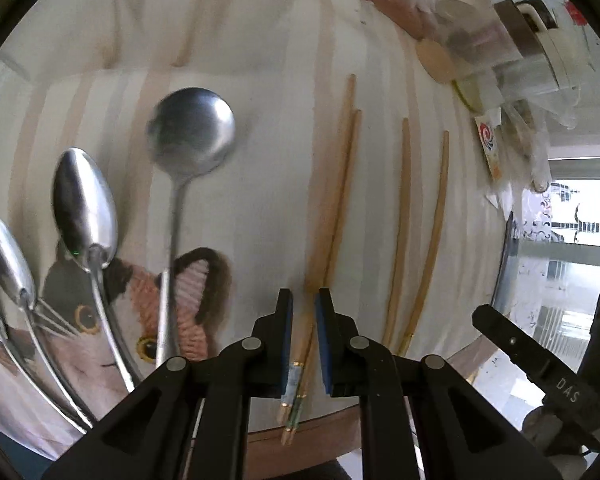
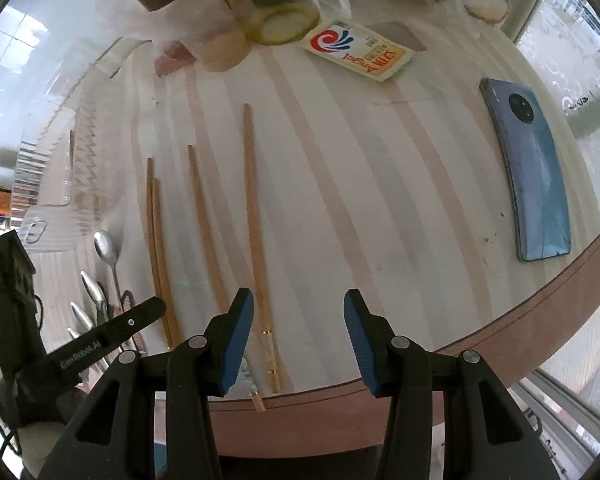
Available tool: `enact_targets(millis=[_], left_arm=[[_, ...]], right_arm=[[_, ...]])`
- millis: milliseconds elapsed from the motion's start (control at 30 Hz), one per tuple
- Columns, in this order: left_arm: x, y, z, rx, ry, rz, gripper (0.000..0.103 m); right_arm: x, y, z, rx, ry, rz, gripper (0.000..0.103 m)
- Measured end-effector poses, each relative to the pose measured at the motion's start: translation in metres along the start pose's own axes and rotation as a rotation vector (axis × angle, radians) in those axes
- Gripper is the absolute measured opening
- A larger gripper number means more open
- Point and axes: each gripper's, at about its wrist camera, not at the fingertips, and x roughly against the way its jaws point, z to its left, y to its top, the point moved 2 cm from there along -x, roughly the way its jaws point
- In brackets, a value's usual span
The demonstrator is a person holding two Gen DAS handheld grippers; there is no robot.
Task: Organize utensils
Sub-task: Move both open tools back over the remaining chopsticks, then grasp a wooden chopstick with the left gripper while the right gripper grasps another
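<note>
L gripper (image 1: 304,340) jaws nearly together, pinching chopstick pair (image 1: 332,216) on striped table (image 1: 260,40); R gripper (image 2: 298,344) spread, holding nothing.

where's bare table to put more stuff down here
The widest bare stretch lies between the rightmost chopstick and the phone, running back to the sachet. A narrower gap sits between the round spoon and the paired chopsticks. The jars crowd the far edge, the spoons the cat mat.

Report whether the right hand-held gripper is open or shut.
Open: the right hand-held gripper has a wide gap between its blue pads, nothing gripped.
</note>
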Motion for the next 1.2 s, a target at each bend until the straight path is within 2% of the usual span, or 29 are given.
enact_targets(millis=[167,333,533,800,1000,1067,1200], left_arm=[[0.006,-0.003,-0.009,-0.095,0.108,-0.026,0.009],[-0.001,-0.003,-0.023,-0.166,0.176,-0.034,0.009],[-0.006,-0.002,-0.026,-0.131,0.112,-0.011,0.010],[-0.026,-0.002,-0.057,-0.197,0.144,0.004,0.010],[-0.026,-0.001,-0.048,-0.136,0.094,0.015,0.012],[-0.026,-0.002,-0.052,-0.159,0.123,0.014,0.013],[-0.025,-0.008,-0.065,-0.241,0.229,-0.004,0.011]], right_arm=[[0.001,-0.002,-0.002,0.008,-0.005,0.008,0.049],[-0.004,-0.003,-0.004,0.007,-0.017,0.016,0.049],[-0.005,-0.004,-0.008,-0.004,-0.018,0.020,0.049],[-0.008,-0.005,-0.011,-0.016,-0.019,0.029,0.049],[-0.007,-0.006,-0.016,-0.024,-0.017,0.027,0.049],[-0.008,-0.005,-0.017,-0.027,-0.018,0.029,0.049],[-0.011,-0.002,-0.016,-0.018,-0.024,0.034,0.049]])
